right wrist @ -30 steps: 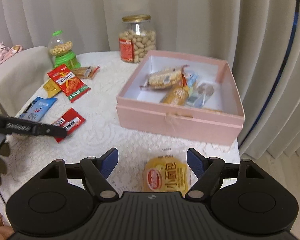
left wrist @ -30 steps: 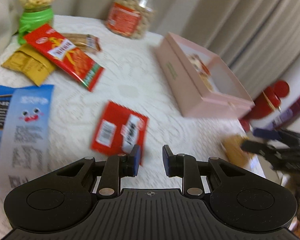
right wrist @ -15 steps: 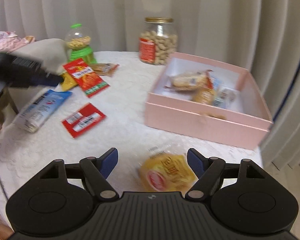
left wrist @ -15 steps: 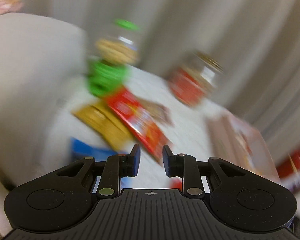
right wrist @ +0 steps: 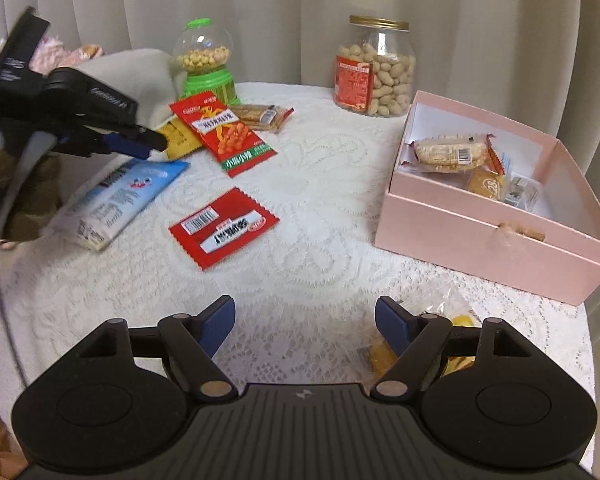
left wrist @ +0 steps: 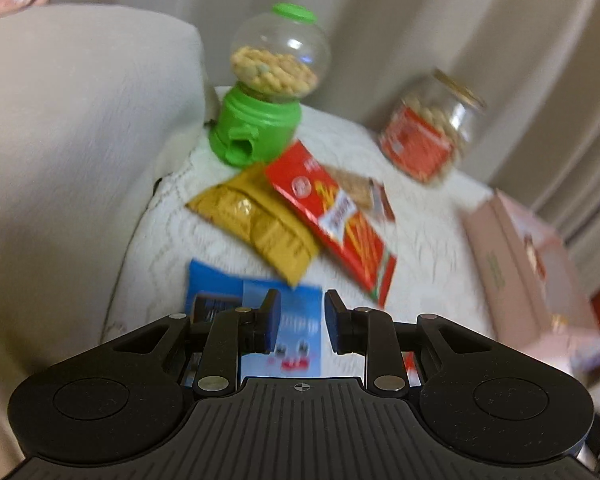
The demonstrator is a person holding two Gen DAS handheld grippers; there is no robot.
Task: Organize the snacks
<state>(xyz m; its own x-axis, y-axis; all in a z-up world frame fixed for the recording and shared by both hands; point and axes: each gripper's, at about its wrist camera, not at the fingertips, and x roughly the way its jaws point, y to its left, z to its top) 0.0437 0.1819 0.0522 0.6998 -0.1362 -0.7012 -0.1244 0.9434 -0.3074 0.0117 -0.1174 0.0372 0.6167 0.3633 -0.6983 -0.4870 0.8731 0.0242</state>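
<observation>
A: What did the left wrist view show?

B: The left gripper (left wrist: 299, 322) hung over the left edge of the tabletop (left wrist: 172, 236), its fingers apart by a narrow gap and holding nothing. Under the gap lay the blue packet (left wrist: 260, 300). Beyond it the yellow packet (left wrist: 260, 228) lay partly under the long red packet (left wrist: 340, 224), and a clear-wrapped bar (left wrist: 360, 190) lay just behind that one. The green dispenser (left wrist: 264, 92) stood at the far left edge and the peanut jar (left wrist: 428, 132) at the far edge. The pink box (left wrist: 512, 256) was at the right side. A beige cushion (left wrist: 72, 128) pressed against the left edge. The picture was blurred.

A: And the right wrist view?

B: The right gripper (right wrist: 305, 322) was over the near edge, its fingers wide apart and empty. A yellow bun packet (right wrist: 456, 332) lay behind the right finger (right wrist: 392, 326), partly hidden by it. The pink box (right wrist: 496, 240) stood open at the right edge with several wrapped snacks (right wrist: 450, 154) inside. A flat red packet (right wrist: 224, 226) lay alone near the middle of the tabletop (right wrist: 320, 200). The left gripper (right wrist: 148, 144) was above the left edge, its tip in front of the yellow packet (right wrist: 180, 140) and over the blue packet (right wrist: 120, 196). The long red packet (right wrist: 222, 132), the green dispenser (right wrist: 206, 64) and the peanut jar (right wrist: 374, 68) stood further back.
</observation>
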